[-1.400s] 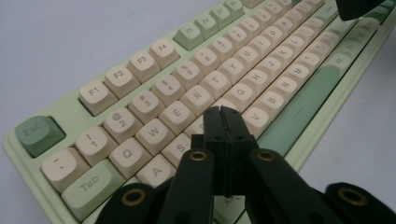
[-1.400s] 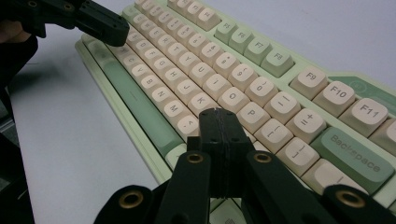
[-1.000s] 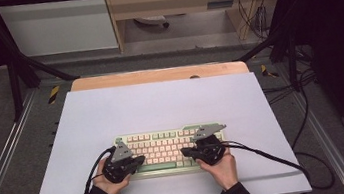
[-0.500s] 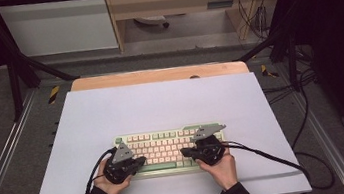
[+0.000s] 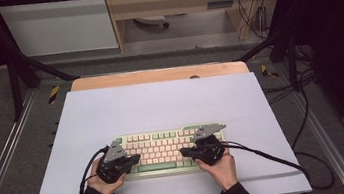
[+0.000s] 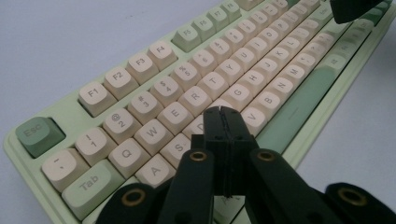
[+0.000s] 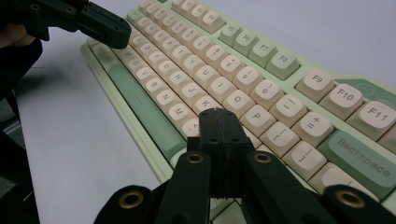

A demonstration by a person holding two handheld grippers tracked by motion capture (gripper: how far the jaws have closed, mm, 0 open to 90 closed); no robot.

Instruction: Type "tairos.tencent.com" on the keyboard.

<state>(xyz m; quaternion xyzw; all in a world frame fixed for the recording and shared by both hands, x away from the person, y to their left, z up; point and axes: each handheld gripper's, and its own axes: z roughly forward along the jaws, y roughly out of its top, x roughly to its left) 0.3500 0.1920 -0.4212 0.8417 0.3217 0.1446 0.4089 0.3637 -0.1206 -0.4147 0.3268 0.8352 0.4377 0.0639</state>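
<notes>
Left gripper view: the left gripper (image 6: 223, 122) is hovering, jaws pressed together and empty, over the keyboard (image 6: 196, 88) by D and F. The right gripper (image 7: 219, 125), likewise closed, is poised near L. Little is changing from a second ago; keyboard near-centre on the table (image 5: 161, 103); typing seems under way.

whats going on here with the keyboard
A person holds a gripper in each hand over a pale green keyboard on a white sheet. Both have their fingers shut together like a single typing tip. The left gripper is poised over the left letter keys, around D and F; the right gripper sits over the right letter keys, near L. Whether either tip is pressing a key cannot be told.
</notes>
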